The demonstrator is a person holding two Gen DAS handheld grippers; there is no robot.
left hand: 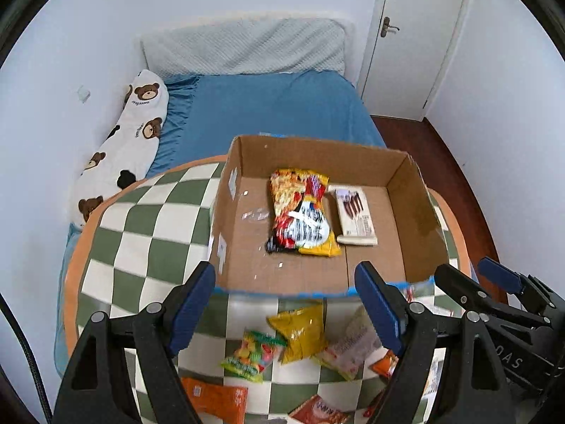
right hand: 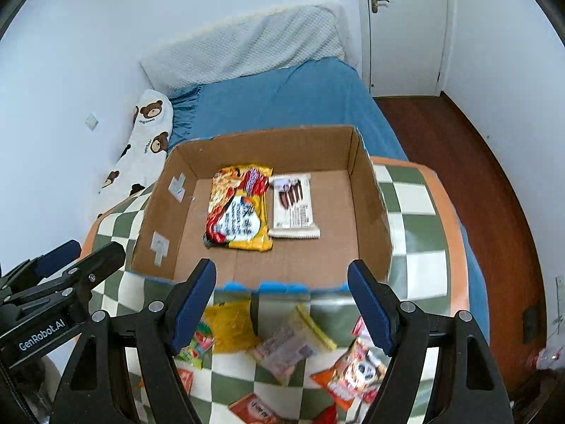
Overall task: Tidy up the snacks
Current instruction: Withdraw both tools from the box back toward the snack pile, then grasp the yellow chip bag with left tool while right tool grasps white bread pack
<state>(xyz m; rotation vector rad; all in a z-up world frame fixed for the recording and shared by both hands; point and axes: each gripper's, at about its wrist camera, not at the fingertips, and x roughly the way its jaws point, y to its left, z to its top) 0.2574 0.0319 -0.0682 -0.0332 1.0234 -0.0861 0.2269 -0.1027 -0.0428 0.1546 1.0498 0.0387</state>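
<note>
An open cardboard box [left hand: 416, 212] [right hand: 370, 205] sits on a green-and-white checkered cushion [left hand: 141, 233] [right hand: 416, 233]. Inside lie a red-and-yellow noodle packet [left hand: 300, 212] [right hand: 238, 208] and a white chocolate-biscuit pack [left hand: 355, 213] [right hand: 293, 206]. Loose snacks lie in front of the box: a yellow bag [left hand: 303, 332] [right hand: 229, 328], a green gummy bag [left hand: 254, 353], a clear pack [left hand: 349, 346] [right hand: 289, 346], orange packets [left hand: 215, 399] [right hand: 353, 374]. My left gripper [left hand: 286, 307] and right gripper [right hand: 282, 304] are both open and empty, above the loose snacks.
The cushion rests on a bed with a blue sheet [left hand: 275, 106], a bear-print pillow [left hand: 123, 141] by the left wall, and a grey headboard cushion [left hand: 247, 46]. A white door [right hand: 402, 28] and red-brown floor [right hand: 459, 162] are to the right.
</note>
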